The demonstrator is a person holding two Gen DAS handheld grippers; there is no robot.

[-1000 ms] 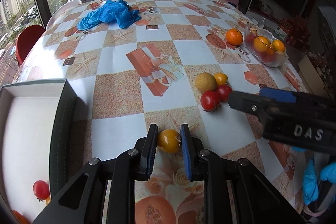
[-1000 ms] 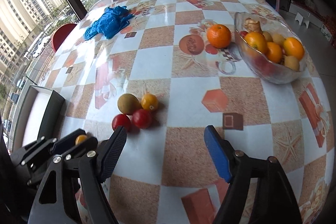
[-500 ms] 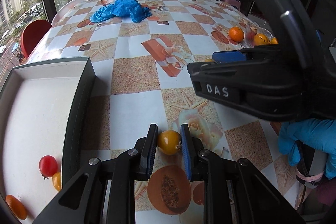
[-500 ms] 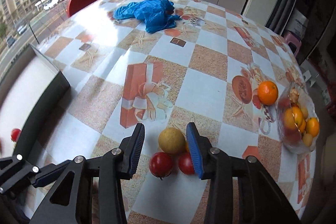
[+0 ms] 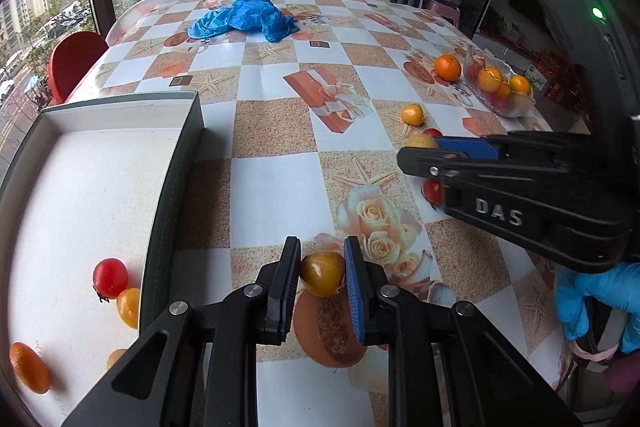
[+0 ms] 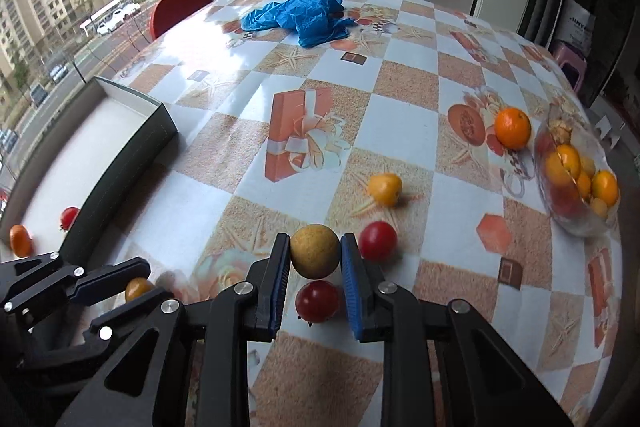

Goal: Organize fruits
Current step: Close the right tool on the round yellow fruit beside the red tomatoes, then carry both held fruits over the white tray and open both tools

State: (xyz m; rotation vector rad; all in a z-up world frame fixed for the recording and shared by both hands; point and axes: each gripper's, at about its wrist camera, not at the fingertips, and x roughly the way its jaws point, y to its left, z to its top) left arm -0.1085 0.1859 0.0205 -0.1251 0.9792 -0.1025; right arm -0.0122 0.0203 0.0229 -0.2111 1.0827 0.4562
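While my left gripper (image 5: pixel 322 273) clamps the small yellow tomato (image 5: pixel 322 274) between its pads, my right gripper (image 6: pixel 315 259) has just been closing and now pinches the round tan fruit (image 6: pixel 315 255) at its tips. So I judge both pick-ups made, with the carry to the white tray (image 5: pixel 188 155) as the step in hand. That tray lies to the left of my left tongs, its dark wall just beside them, with a red tomato (image 5: pixel 110 277) and some orange fruit already inside.

Directly under my right tongs sits another red tomato (image 6: pixel 318 301), and a second one (image 6: pixel 378 241) lies just right of the blue pad; a yellow fruit (image 6: pixel 385 189) lies farther ahead. Next I should lift the tan fruit straight up so it clears the tomato beneath, then swing both loads leftward over the tray wall and let go low, since round fruit will roll.
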